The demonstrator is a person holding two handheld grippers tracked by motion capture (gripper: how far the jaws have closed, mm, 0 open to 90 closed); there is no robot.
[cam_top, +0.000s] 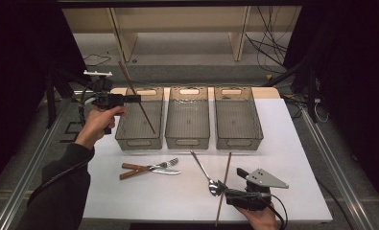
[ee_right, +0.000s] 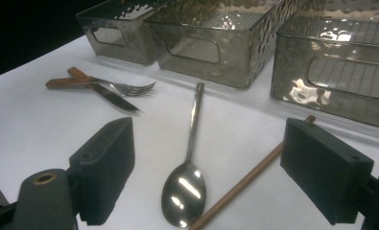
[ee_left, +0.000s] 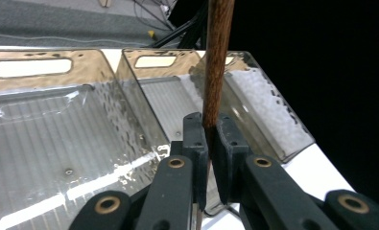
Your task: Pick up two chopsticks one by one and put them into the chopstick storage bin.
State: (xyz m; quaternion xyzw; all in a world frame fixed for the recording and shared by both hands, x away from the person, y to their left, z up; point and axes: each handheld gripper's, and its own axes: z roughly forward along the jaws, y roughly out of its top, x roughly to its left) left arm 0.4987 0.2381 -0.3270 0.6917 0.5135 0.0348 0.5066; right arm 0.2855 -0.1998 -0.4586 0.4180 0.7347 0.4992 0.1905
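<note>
My left gripper (cam_top: 135,99) hovers over the left bin (cam_top: 129,132), shut on a brown wooden chopstick (cam_top: 140,106) that slants down into the bin. In the left gripper view the jaws (ee_left: 210,139) pinch the chopstick (ee_left: 217,62) upright. Near the table's front edge my right gripper (cam_top: 219,188) stands open. In the right gripper view its pads (ee_right: 105,160) straddle the bowl of a metal spoon (ee_right: 189,158) and a second chopstick (ee_right: 247,182) lying on the white table, without touching either. The spoon (cam_top: 201,167) and that chopstick (cam_top: 225,175) cross near the gripper.
Three smoky clear bins stand in a row at the back: left, middle (cam_top: 170,124) and right (cam_top: 259,127). A wooden-handled fork (cam_top: 158,166) and knife (cam_top: 151,171) lie crossed at the front left. The table's front edge (cam_top: 177,221) is close behind my right hand.
</note>
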